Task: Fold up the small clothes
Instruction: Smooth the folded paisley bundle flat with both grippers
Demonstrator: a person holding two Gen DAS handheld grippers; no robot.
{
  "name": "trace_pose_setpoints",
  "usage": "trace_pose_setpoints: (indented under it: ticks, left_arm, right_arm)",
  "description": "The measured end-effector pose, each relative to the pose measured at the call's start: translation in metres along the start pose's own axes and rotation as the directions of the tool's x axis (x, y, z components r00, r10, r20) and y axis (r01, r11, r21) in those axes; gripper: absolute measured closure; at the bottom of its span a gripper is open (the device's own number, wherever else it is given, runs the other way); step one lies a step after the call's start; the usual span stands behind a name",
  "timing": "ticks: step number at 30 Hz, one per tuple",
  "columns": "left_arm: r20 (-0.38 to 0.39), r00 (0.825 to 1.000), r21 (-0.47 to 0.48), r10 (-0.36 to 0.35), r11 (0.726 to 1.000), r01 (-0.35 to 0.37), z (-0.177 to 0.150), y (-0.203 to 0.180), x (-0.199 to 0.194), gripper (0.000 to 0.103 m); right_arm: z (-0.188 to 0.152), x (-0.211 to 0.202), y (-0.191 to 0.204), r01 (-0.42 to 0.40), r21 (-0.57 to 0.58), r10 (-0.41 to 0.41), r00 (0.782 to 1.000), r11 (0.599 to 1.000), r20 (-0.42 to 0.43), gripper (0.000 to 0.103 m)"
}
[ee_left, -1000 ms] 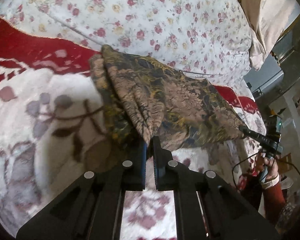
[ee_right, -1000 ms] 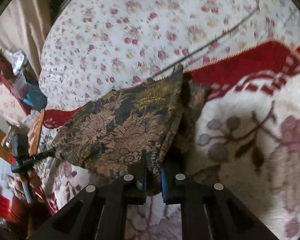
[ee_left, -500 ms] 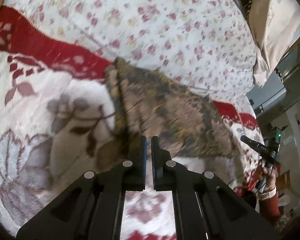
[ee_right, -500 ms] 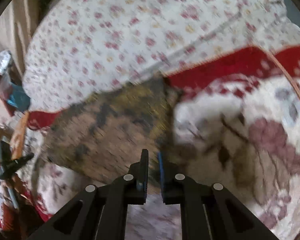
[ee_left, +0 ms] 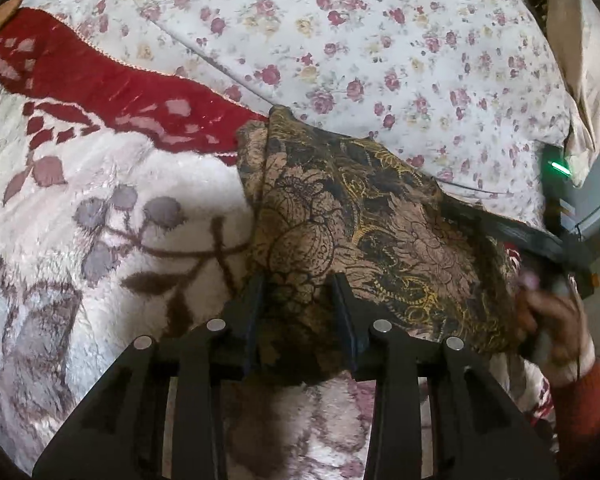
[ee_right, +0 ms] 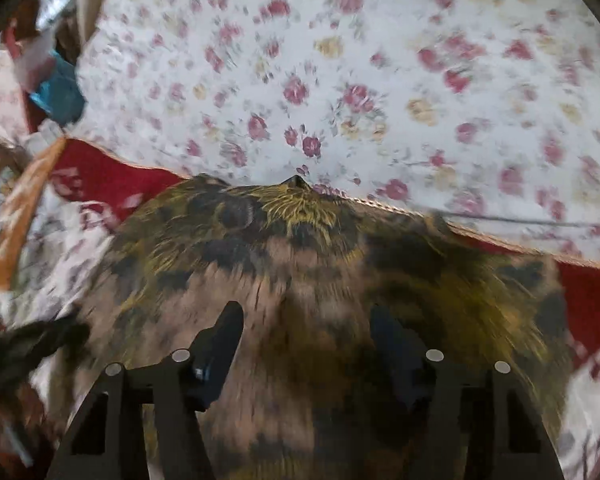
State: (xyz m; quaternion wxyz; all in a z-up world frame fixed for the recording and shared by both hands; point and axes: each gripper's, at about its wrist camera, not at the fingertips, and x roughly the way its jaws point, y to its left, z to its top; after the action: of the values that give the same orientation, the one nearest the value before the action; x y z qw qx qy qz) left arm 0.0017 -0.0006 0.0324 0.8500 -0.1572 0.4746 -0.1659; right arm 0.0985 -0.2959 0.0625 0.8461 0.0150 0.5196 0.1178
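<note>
The small garment (ee_left: 352,224), brown with a black and gold flower print, lies folded on the plush blanket (ee_left: 112,216). My left gripper (ee_left: 298,294) hangs over its near edge. Its jaws are opening, and the cloth lies slack between the fingers (ee_left: 256,300) without being pressed. In the blurred right wrist view the same garment (ee_right: 300,248) fills the lower middle. My right gripper (ee_right: 306,324) is low over it, jaws opening wide, and nothing is pinched. A hand (ee_left: 552,316) in a red sleeve holds that right gripper at the garment's far end.
A white sheet with red flowers (ee_left: 380,40) covers the bed beyond the blanket's red border (ee_left: 100,80). A beige cloth (ee_left: 580,60) hangs at the upper right. Clutter, with something blue (ee_right: 56,92), lies off the bed's left side in the right wrist view.
Both grippers were shut on the garment's near edge and have let go, jaws now apart. The garment has settled flat. The right gripper has swung sideways over it.
</note>
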Motion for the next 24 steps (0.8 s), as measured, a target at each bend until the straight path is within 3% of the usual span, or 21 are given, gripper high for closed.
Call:
trace_pose_setpoints:
  ticks: [3,6,12,15,17,20,24]
  left_arm:
    - [0.001,1.0,0.013,0.004,1.0,-0.004,0.001,-0.001,0.001,0.07]
    - [0.0,1.0,0.037,0.021,0.999,-0.021,0.002,-0.004,0.003,0.07]
    - [0.007,0.999,0.047,0.039,0.998,-0.039,0.0,-0.007,0.002,0.07]
    - [0.01,0.999,0.048,0.047,0.998,-0.047,0.0,-0.008,0.0,0.07]
    - [0.016,0.998,0.058,0.061,0.996,-0.062,-0.002,-0.011,-0.001,0.065]
    - [0.026,0.994,0.073,0.102,0.992,-0.104,-0.004,-0.013,-0.001,0.046]
    - [0.018,0.996,0.054,0.09,0.994,-0.091,-0.003,-0.009,0.0,0.045]
  right_arm:
    - [0.013,0.042,-0.006,0.044,0.037,-0.043,0.998,0.998,-0.045,0.038]
    - [0.026,0.06,-0.003,0.087,0.025,-0.086,0.995,0.996,-0.043,0.03]
    - [0.033,0.047,-0.002,0.122,0.054,-0.119,0.991,0.991,-0.055,0.028]
    - [0.024,0.021,0.008,0.058,0.039,-0.058,0.998,0.998,-0.021,0.028]
    - [0.014,0.009,0.016,0.029,0.02,-0.029,1.0,0.999,-0.011,0.028]
    - [0.0,0.0,0.024,0.038,-0.019,-0.038,0.999,0.999,-0.015,0.027]
    - [-0.016,0.009,0.028,0.068,-0.054,-0.07,0.997,0.996,-0.033,0.019]
